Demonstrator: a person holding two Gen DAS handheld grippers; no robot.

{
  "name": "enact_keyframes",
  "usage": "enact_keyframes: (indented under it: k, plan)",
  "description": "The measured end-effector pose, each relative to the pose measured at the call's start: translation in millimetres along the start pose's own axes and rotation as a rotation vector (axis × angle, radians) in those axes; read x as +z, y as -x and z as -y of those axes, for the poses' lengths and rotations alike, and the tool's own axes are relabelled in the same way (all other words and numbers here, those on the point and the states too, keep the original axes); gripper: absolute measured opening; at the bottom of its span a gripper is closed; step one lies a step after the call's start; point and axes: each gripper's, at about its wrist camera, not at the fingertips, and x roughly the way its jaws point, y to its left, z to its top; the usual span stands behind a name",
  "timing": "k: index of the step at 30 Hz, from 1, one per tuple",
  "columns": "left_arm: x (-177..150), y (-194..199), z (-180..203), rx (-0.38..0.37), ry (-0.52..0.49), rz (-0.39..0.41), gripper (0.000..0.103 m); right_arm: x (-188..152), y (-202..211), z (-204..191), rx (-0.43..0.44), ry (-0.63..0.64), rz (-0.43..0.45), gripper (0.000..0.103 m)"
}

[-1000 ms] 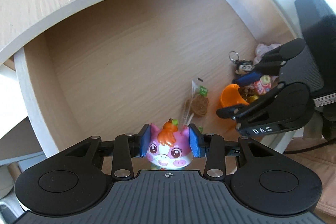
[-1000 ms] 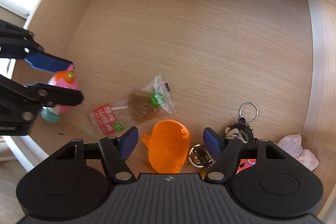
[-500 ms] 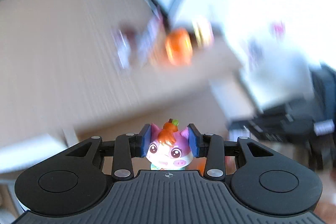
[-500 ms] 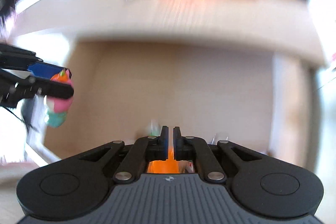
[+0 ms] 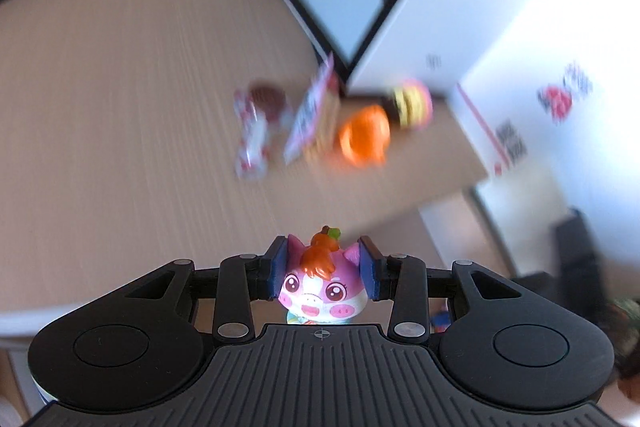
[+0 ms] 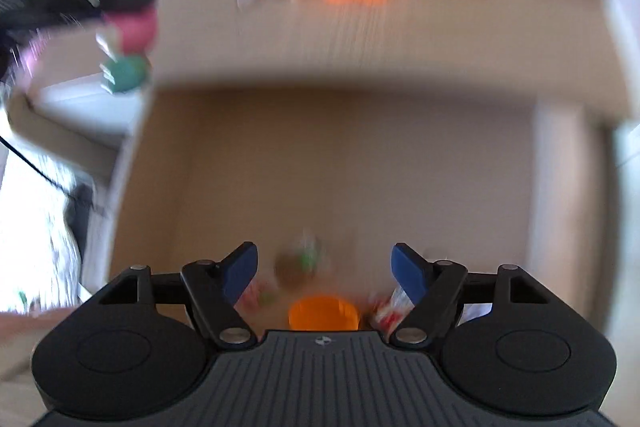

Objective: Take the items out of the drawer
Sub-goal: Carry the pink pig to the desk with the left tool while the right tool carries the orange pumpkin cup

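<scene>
The left gripper [image 5: 323,273] is clamped on a small pig figurine [image 5: 322,285], its two blue pads pressed against the sides of the pink head. The figurine faces the camera, with an orange tuft and a green leaf on top and a teal base just showing below. It is held in the air above a light wooden tabletop [image 5: 120,99].

Farther out on that tabletop, at about 12 o'clock from the gripper, several blurred items lie close together: a red-and-white wrapped lollipop [image 5: 256,131], a flat snack packet [image 5: 310,115] just beside it, an orange plastic cup [image 5: 364,137] at 1 o'clock, and a yellow-and-pink toy [image 5: 412,103] beyond the cup. A white box [image 5: 480,27] stands behind them.

The right gripper [image 6: 323,271] is spread wide and holds nothing. Directly below it lies the open drawer [image 6: 340,167], its wooden floor blurred. Near the front edge, between the fingers, sit another orange cup [image 6: 323,313] at 6 o'clock, a bagged cookie [image 6: 298,265] at 10 o'clock of that cup, and a red-and-white packet [image 6: 386,311] at 3 o'clock. In the right wrist view the pig figurine appears at 10 o'clock, blurred, held by the left gripper over the tabletop's edge.
</scene>
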Motion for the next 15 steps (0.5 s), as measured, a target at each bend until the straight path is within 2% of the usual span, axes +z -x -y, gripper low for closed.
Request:
enact_keyframes:
  k: [5,10,11,12,15]
  plan:
    - [-31.0,-9.1,-5.0,-0.022,0.028,-0.057,0.041,2.0,-44.4,-17.1,-0.019,0.047,-0.167,0.074]
    - [-45.1,-13.4,-8.2,-0.029,0.043,-0.077,0.041,3.6,-69.3,-32.4,-0.129,0.128,-0.238,0.074]
    - [-47.4,-12.9,-9.2,-0.028,0.042,-0.081,0.041,3.0,-72.7,-35.0,-0.14,0.144,-0.249,0.068]
    - [-48.1,-14.9,-8.7,-0.025,0.04,-0.083,0.041,1.7,-74.0,-38.3,-0.154,0.164,-0.246,0.049]
    - [-46.7,-11.0,-12.2,-0.018,0.036,-0.074,0.041,-1.7,-59.2,-46.2,-0.146,0.199,-0.204,0.049]
